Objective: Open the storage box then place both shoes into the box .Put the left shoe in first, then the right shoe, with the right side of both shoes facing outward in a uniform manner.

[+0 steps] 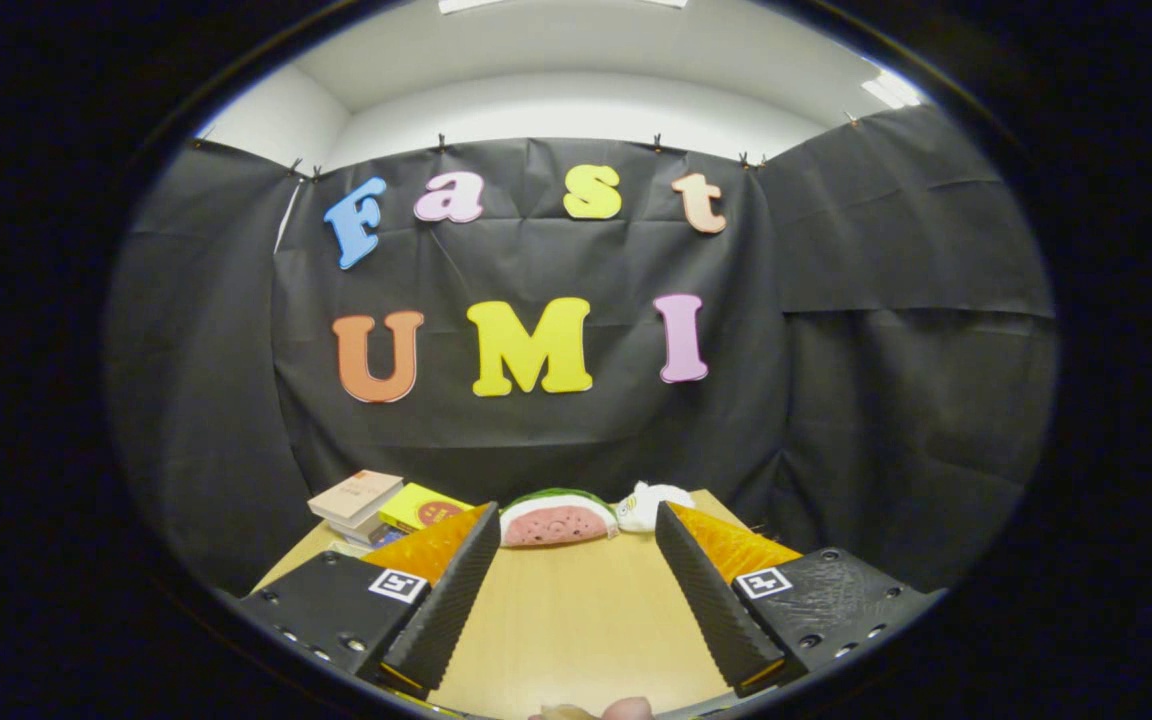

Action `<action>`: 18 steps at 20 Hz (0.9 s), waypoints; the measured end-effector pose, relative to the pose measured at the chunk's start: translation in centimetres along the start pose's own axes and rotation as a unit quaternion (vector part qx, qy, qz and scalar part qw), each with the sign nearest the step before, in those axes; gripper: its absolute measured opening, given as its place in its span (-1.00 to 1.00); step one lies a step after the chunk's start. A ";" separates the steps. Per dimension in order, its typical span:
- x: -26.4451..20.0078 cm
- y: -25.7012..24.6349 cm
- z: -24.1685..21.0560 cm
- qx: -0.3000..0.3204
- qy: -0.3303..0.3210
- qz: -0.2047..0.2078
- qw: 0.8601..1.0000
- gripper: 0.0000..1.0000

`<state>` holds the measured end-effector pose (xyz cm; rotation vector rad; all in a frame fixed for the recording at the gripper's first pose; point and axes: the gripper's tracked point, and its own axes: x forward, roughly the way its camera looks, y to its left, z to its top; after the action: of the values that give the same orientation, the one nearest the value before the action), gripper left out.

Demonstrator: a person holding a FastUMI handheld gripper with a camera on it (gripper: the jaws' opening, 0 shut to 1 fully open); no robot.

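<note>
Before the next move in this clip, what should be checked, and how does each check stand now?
1. Tool open: ok, fingers spread wide apart.
2. Nothing held: ok, bare table between the fingers.
3. Storage box located: cannot tell.
4. Shoes located: cannot tell.
5. Clutter noted: ok, watermelon slice toy and white object sit beyond the fingers, stacked books further off to one side.
6. Path ahead free: ok, open tabletop up to the toy.
</note>
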<state>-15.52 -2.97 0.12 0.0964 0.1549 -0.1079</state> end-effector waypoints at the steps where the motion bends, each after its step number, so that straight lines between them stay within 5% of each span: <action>1: -0.2 -0.2 0.0 0.002 -0.001 0.002 1.000 0.92; 18: 0.6 -0.6 -0.6 0.014 0.001 0.017 1.000 0.92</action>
<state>-15.05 -3.61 -0.58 0.1262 0.1531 -0.0768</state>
